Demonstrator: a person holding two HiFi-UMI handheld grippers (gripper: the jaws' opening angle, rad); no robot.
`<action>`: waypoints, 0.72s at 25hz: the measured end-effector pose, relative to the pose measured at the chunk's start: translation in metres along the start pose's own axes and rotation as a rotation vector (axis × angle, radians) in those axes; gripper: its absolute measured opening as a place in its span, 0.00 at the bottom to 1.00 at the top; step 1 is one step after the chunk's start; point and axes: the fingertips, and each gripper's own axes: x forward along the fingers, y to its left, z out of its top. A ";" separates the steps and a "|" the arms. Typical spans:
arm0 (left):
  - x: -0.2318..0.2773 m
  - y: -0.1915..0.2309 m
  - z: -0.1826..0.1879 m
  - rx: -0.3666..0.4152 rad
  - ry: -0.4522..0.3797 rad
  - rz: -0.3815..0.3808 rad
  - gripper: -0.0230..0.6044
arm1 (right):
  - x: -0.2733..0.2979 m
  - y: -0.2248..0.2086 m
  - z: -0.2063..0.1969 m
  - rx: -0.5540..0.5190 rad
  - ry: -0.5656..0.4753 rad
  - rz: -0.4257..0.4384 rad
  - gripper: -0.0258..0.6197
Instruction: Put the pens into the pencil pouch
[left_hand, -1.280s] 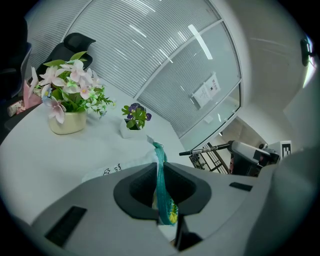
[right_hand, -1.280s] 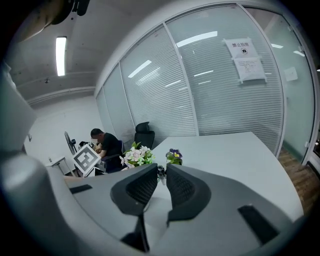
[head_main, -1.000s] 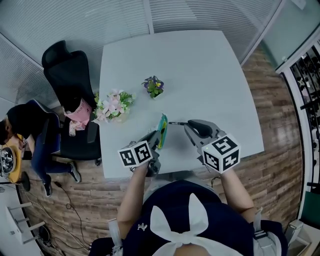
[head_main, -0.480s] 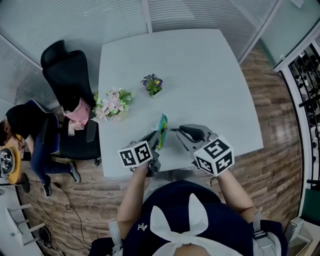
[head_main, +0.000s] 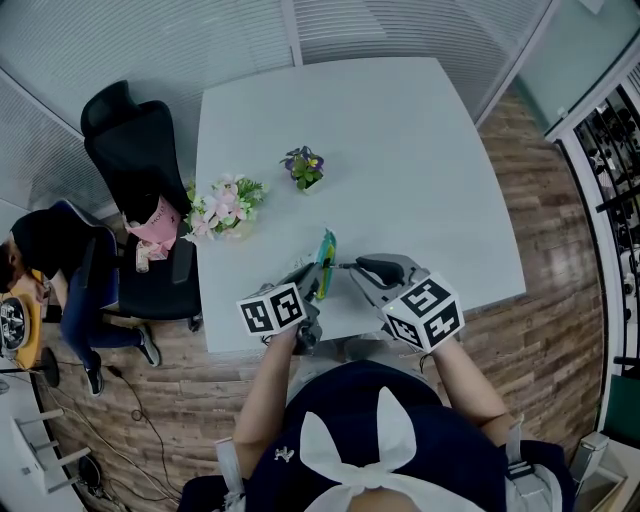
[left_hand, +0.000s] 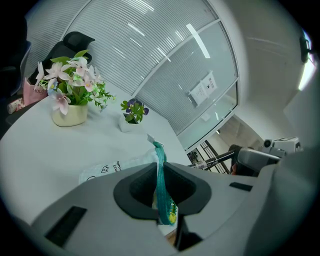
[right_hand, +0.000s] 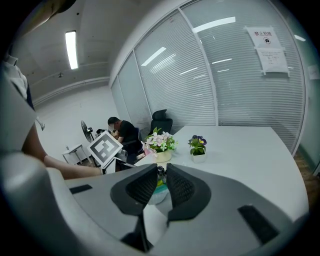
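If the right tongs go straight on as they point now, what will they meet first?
Most likely the pencil pouch, held up by the left tongs just ahead; the pen gripped in the right tongs would touch it first. Depth is unclear.

Bare table (head_main: 420, 150) beyond bouquet (head_main: 226, 212) (and small plant (head_main: 306, 170))

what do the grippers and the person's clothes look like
The left gripper and right gripper are grey moulded shells with dark ribbed pads, each carrying a white cube of black square markers. The person wears a dark top with a white bow; forearms uncovered.
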 end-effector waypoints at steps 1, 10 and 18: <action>0.000 0.000 -0.001 0.000 0.001 -0.001 0.12 | 0.000 0.001 -0.001 -0.001 0.005 0.001 0.14; -0.002 0.000 -0.003 -0.004 0.006 -0.005 0.12 | 0.011 0.004 -0.014 0.003 0.056 0.012 0.14; -0.005 0.004 -0.006 -0.006 0.007 0.003 0.12 | 0.025 0.008 -0.024 -0.016 0.095 0.021 0.14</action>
